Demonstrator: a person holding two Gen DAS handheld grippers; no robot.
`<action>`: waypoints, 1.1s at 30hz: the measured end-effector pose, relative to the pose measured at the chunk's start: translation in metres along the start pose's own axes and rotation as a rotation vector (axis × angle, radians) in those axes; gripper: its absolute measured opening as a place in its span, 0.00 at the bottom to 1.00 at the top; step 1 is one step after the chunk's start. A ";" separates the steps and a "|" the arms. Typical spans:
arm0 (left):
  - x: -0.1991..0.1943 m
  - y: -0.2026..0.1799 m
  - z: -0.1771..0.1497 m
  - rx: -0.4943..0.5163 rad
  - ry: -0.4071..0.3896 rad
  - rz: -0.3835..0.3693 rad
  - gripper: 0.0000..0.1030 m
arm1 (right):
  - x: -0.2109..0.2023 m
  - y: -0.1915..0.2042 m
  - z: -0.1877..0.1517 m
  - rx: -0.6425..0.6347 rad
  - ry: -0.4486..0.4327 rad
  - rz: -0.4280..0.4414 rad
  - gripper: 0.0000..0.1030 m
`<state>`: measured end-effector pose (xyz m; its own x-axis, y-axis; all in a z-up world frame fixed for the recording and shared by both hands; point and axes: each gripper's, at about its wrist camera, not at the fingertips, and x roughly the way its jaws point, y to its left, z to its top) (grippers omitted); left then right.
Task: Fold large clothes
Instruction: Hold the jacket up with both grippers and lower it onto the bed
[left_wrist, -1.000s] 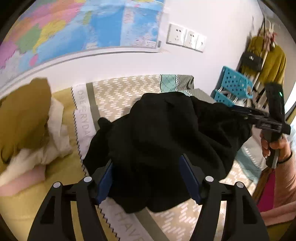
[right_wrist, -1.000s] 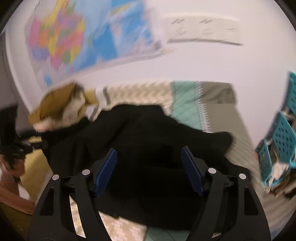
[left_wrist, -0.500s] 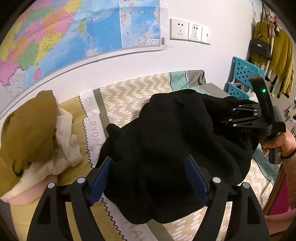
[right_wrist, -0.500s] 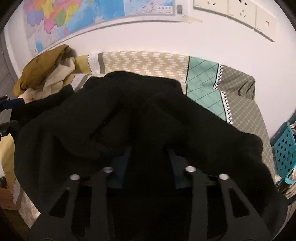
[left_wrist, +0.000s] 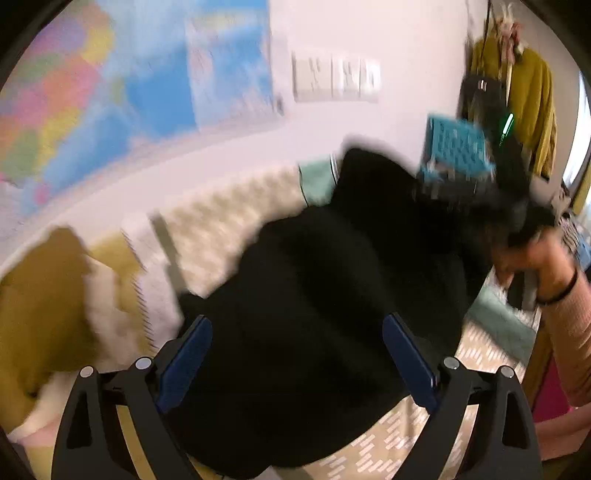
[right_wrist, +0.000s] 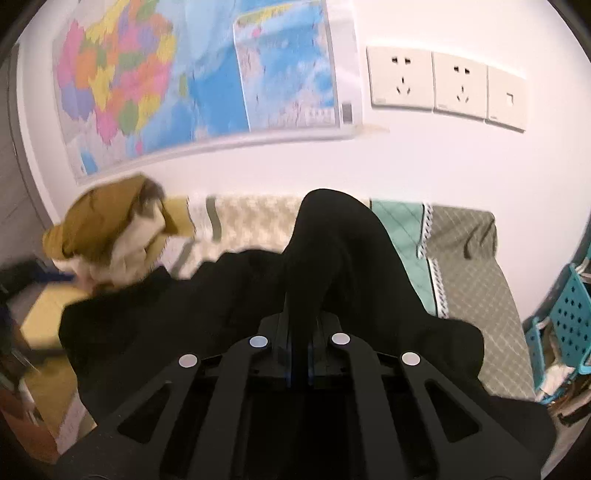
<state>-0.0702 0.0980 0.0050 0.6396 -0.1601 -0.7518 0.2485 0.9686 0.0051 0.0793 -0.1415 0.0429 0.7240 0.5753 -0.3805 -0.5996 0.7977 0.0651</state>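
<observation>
A large black garment (left_wrist: 332, 295) lies bunched on the patterned bed cover (left_wrist: 229, 206). My left gripper (left_wrist: 295, 354) is open, its blue pads spread wide over the garment's near side, gripping nothing. My right gripper (right_wrist: 299, 339) is shut on a fold of the black garment (right_wrist: 325, 251) and holds it lifted above the bed cover (right_wrist: 469, 266). In the blurred left wrist view the right gripper's body (left_wrist: 506, 173) shows at the garment's far right edge, with the hand below it.
A pile of mustard and cream clothes (left_wrist: 44, 310) lies at the bed's left; it also shows in the right wrist view (right_wrist: 107, 229). A map (right_wrist: 207, 74) and sockets (right_wrist: 443, 85) are on the wall. Teal plastic baskets (right_wrist: 565, 325) stand right of the bed.
My right gripper has closed on the black garment and lifted a fold upward. My left gripper stays open and has moved fast, blurring its view.
</observation>
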 end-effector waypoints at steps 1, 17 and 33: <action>0.019 0.002 -0.001 -0.017 0.054 0.016 0.74 | 0.005 -0.002 0.001 0.006 -0.003 -0.002 0.05; 0.048 0.034 -0.005 -0.183 0.104 -0.017 0.72 | 0.010 -0.019 -0.025 0.117 0.075 0.036 0.57; 0.031 0.045 0.007 -0.250 -0.026 0.032 0.06 | 0.029 0.047 -0.009 -0.031 0.075 0.077 0.69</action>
<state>-0.0339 0.1355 -0.0135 0.6633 -0.1299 -0.7370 0.0418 0.9897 -0.1368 0.0694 -0.0890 0.0267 0.6487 0.6187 -0.4432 -0.6634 0.7451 0.0690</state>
